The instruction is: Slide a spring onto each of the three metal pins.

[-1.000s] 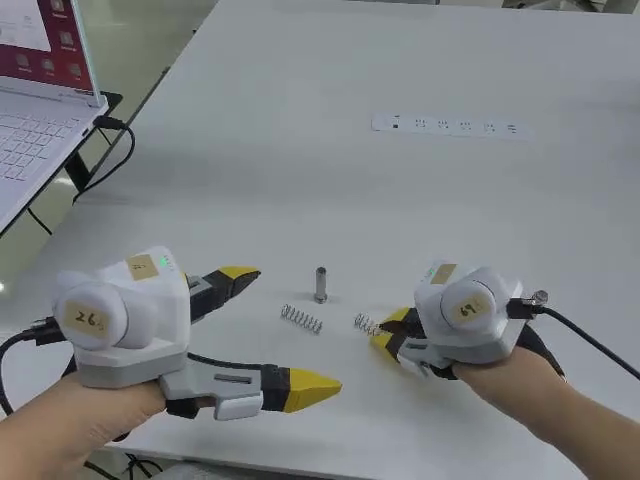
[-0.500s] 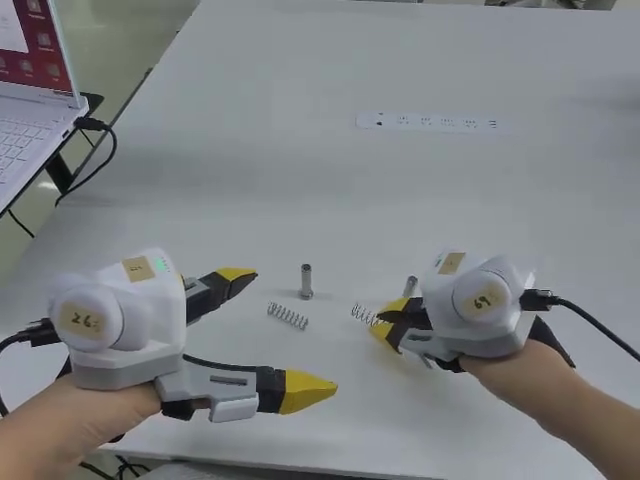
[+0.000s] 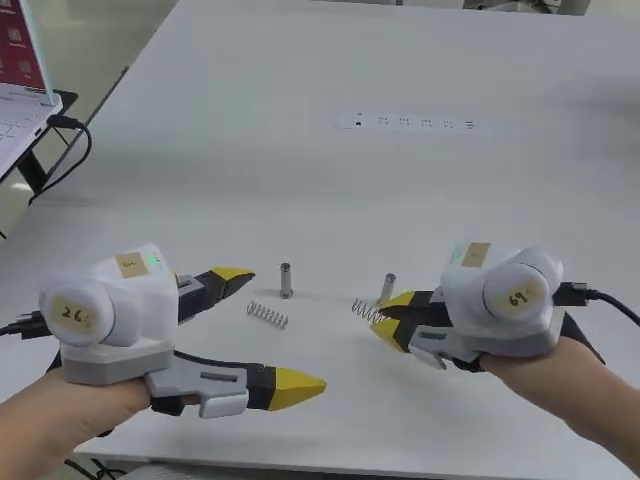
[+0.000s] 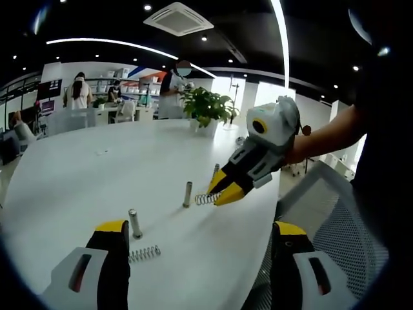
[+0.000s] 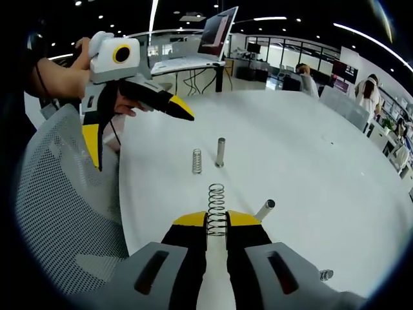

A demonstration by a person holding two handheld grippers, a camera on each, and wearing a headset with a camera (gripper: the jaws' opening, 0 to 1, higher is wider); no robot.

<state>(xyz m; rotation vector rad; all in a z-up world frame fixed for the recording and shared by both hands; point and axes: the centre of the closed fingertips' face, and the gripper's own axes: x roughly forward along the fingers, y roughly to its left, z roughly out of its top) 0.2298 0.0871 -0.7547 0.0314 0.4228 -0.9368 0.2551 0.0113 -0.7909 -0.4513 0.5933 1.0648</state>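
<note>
My right gripper [image 5: 217, 219] is shut on one end of a small spring [image 5: 217, 196], which sticks out past the yellow tips; the head view shows that spring [image 3: 366, 312] just above the table. A metal pin [image 3: 388, 288] stands right behind it, and another pin [image 3: 286, 280] stands further left. A loose spring [image 3: 266, 315] lies beside the left pin. My left gripper [image 3: 268, 330] hovers open near the loose spring, holding nothing. Three pins [image 4: 134, 223] [image 4: 187, 194] [image 4: 216, 171] appear in the left gripper view, along with the loose spring [image 4: 144, 253].
A white power strip [image 3: 412, 122] lies far back on the white table [image 3: 300, 190]. A laptop [image 3: 15, 70] and a black cable [image 3: 62, 150] sit at the far left. The table's near edge [image 3: 330, 462] runs just below both grippers.
My right gripper has carried its spring a little to the right, uncovering the pin behind it. The left gripper has barely moved. The head camera has shifted.
</note>
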